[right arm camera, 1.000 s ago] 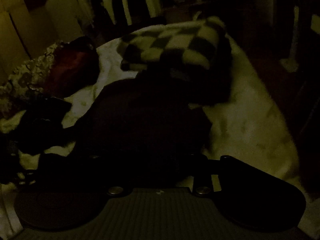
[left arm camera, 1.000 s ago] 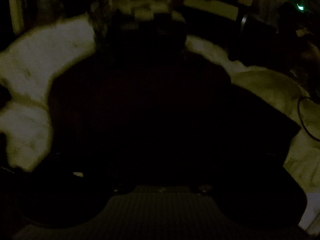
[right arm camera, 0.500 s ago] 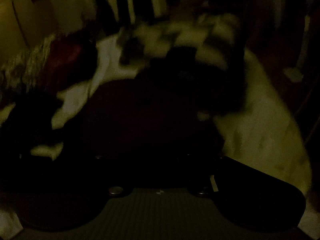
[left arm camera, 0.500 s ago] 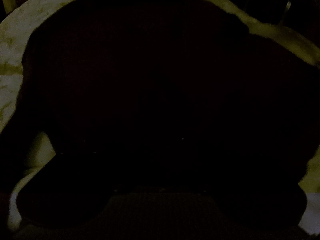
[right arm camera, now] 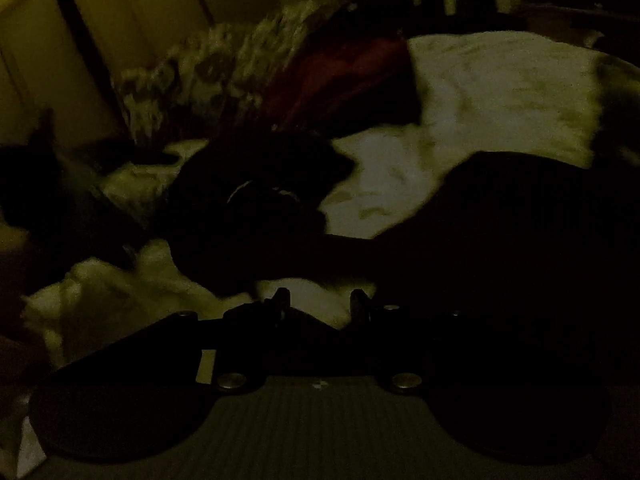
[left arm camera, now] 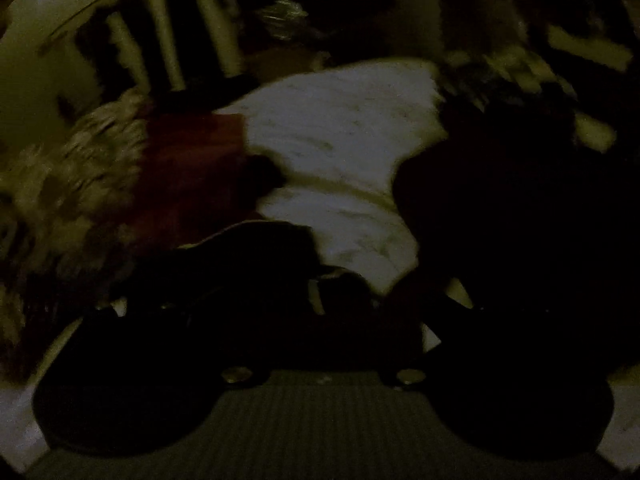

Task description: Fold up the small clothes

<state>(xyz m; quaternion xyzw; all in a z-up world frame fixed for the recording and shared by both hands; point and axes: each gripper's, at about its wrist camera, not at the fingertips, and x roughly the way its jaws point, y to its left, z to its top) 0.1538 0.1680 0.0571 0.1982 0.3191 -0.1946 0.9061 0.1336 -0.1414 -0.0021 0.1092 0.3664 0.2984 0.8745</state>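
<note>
The scene is very dark. A dark garment (left arm camera: 520, 220) lies on the white bedsheet (left arm camera: 340, 140) at the right of the left wrist view; it also shows in the right wrist view (right arm camera: 520, 240) at the right. My left gripper (left arm camera: 320, 320) is lost in darkness low in its view. My right gripper (right arm camera: 320, 300) shows two short finger stubs (right arm camera: 282, 300) with a gap between them over the sheet (right arm camera: 500, 88), nothing visible between them. Another dark object (right arm camera: 260, 208) lies just ahead of it.
A red cushion (left arm camera: 188, 168) and a patterned pillow (left arm camera: 80, 160) lie at the left on the bed. Both show in the right wrist view, cushion (right arm camera: 340, 76) and pillow (right arm camera: 200, 72). Bed rails (left arm camera: 160, 48) stand behind. A checked blanket (left arm camera: 520, 68) is at the far right.
Both views have swung left. The left view was filled by the dark garment; now it sits to the right. The checked blanket has left the right view.
</note>
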